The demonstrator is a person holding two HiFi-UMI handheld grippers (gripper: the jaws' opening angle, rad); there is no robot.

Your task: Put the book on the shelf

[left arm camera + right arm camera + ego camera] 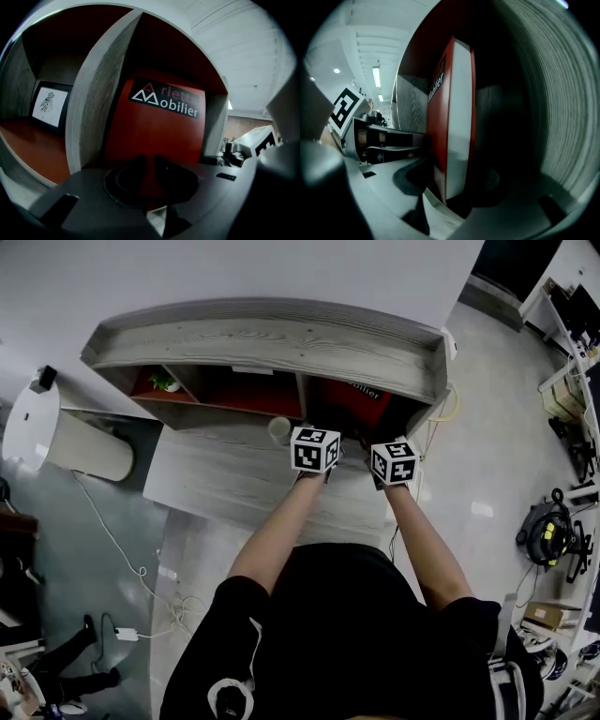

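Note:
A red book printed "Mobilier" stands upright in the right compartment of the grey wooden shelf. Both grippers reach into that compartment side by side. In the right gripper view the book shows edge-on, white pages between red covers, and my right gripper has a pad against each cover. My left gripper faces the book's front cover; its jaws stand almost together, with nothing between them. In the head view only the marker cubes of the left gripper and right gripper show.
A grey divider stands left of the book. The compartment beyond it holds a framed picture. A pale cup sits on the lower ledge. A white cylinder and cables lie on the floor at left, and equipment at right.

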